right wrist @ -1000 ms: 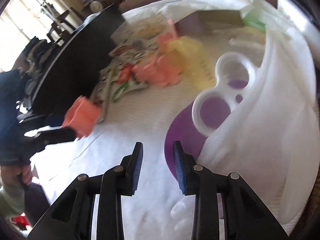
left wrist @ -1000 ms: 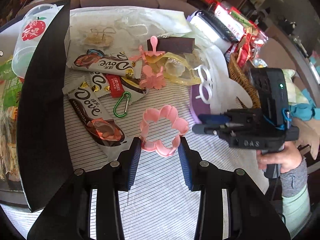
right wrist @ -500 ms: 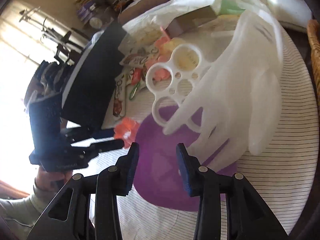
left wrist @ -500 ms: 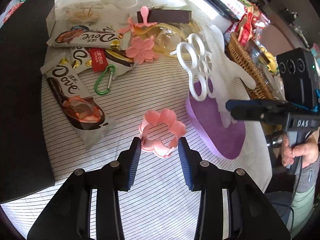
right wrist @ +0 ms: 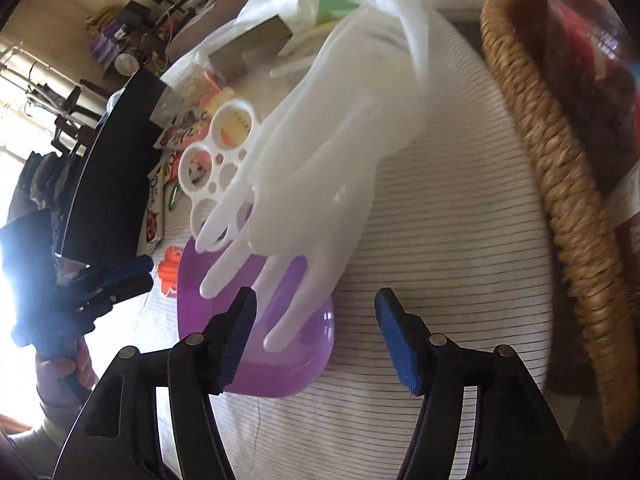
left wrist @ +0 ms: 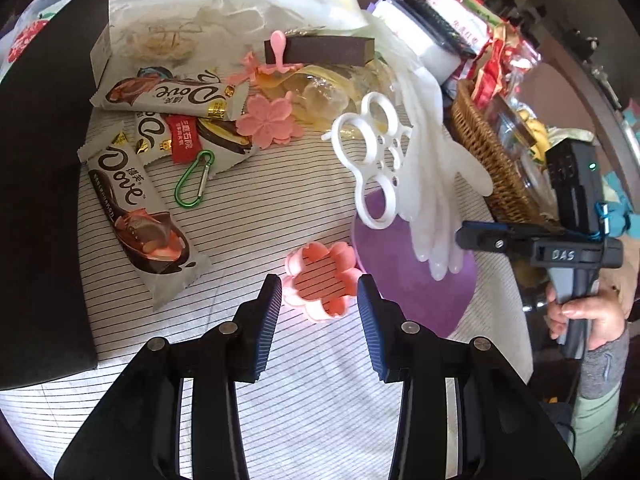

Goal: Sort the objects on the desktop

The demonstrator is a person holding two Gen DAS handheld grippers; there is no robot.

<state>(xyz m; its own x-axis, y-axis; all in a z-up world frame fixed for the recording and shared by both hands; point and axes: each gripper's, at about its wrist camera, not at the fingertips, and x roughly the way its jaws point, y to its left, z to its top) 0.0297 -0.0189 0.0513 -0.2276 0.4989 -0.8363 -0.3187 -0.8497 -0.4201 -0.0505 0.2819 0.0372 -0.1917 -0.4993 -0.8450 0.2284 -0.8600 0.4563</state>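
Roughly left to right: chocolate bars (left wrist: 140,208) reading "Dove" lie piled by a green clip (left wrist: 195,179); left gripper (left wrist: 318,304) straddles the pink flower cutter (left wrist: 322,280), jaws easing apart, not visibly pressing, likely lining up a pick; white glove (right wrist: 320,160) drapes into the purple bowl (right wrist: 280,368); right gripper (right wrist: 316,336), marked "DAS", is opening over the glove fingertips, empty.
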